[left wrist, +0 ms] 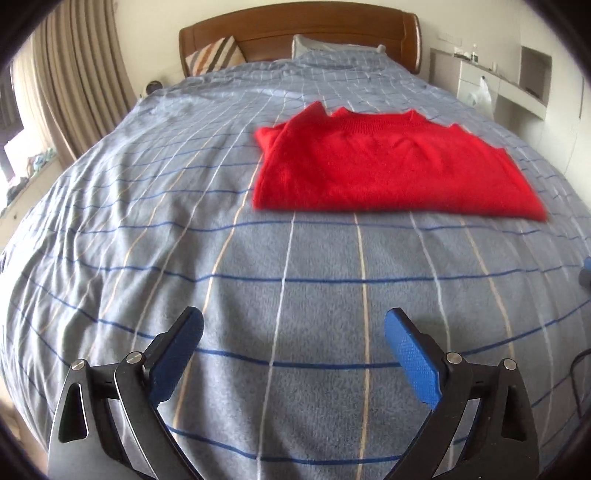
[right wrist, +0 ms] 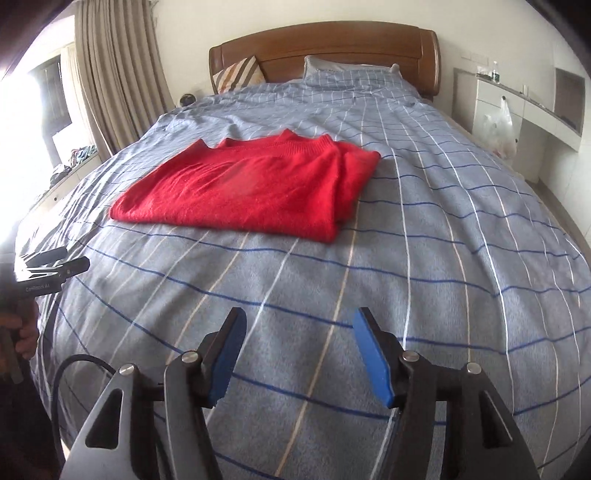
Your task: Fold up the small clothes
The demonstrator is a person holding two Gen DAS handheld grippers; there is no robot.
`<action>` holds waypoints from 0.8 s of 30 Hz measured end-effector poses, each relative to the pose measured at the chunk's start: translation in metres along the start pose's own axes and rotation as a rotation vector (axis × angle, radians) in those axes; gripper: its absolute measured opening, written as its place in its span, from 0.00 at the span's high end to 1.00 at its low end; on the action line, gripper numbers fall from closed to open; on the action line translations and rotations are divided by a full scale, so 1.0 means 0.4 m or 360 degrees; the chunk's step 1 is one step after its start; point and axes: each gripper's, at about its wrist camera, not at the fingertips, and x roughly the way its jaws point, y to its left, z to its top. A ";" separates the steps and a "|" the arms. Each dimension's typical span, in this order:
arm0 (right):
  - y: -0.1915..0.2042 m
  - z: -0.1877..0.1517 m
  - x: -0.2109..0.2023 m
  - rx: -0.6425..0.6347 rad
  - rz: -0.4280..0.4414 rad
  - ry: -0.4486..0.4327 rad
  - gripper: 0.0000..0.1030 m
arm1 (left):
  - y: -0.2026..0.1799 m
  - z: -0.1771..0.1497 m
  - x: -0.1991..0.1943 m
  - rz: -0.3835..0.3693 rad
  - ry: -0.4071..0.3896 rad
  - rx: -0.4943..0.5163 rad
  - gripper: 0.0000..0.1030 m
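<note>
Between the spread blue pads of the left gripper [left wrist: 294, 325], nothing but grey-blue checked bedspread [left wrist: 295, 258] shows; its jaws stand wide apart and empty above the bed. Alongside, the right gripper [right wrist: 300, 325] is likewise parted, less widely, with only bedspread between its pads, while a black cable [right wrist: 74, 373] loops at its left side. Ahead of both tools and well apart from them, a red sweater [left wrist: 391, 170] lies folded flat on the cover, ahead and to the right of the left gripper, ahead and to the left of the right one, its ribbed neckline on the far side. Beyond the sweater, a striped cushion [left wrist: 216, 55] and a pillow [left wrist: 332, 46] lean at the wooden headboard [left wrist: 299, 27]; beige curtains [right wrist: 118, 70] hang far left.
</note>
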 end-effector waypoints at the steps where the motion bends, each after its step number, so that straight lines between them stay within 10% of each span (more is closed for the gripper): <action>1: -0.003 -0.014 0.007 0.0016 -0.0020 -0.0003 0.41 | -0.004 -0.015 0.016 0.0009 0.0013 0.0006 0.04; 24: -0.024 -0.089 0.056 0.0148 -0.0069 -0.0122 0.33 | -0.002 -0.070 0.026 -0.0015 -0.0083 -0.0051 0.01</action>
